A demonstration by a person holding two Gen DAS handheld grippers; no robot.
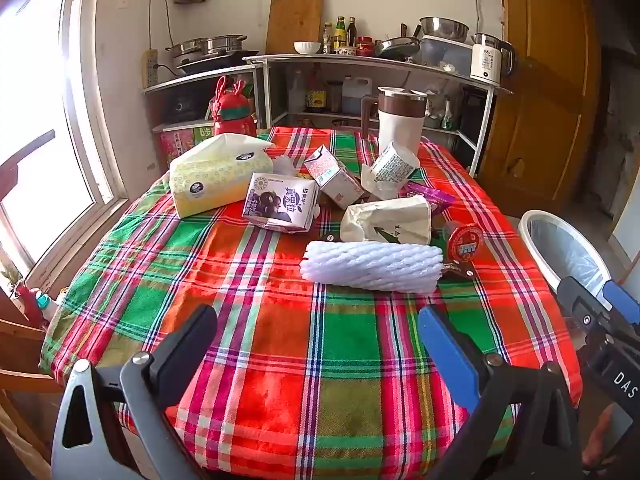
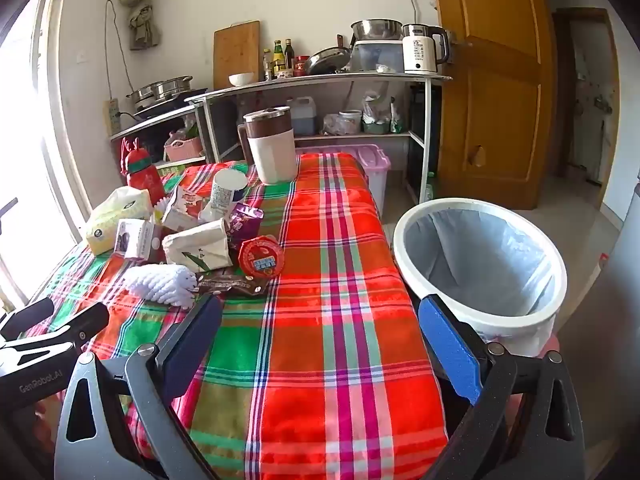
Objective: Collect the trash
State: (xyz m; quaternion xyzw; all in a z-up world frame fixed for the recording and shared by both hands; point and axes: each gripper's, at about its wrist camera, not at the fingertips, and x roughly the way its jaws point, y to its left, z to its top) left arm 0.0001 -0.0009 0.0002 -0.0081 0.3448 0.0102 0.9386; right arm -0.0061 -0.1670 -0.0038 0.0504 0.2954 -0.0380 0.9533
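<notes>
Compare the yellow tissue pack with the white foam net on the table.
The tissue pack is a yellow, smooth, boxy pack with a tissue pulled up from its top; the foam net is white, ribbed and tube-shaped. The tissue pack sits toward the window side, the foam net nearer the grippers. Both lie on the plaid cloth.
</notes>
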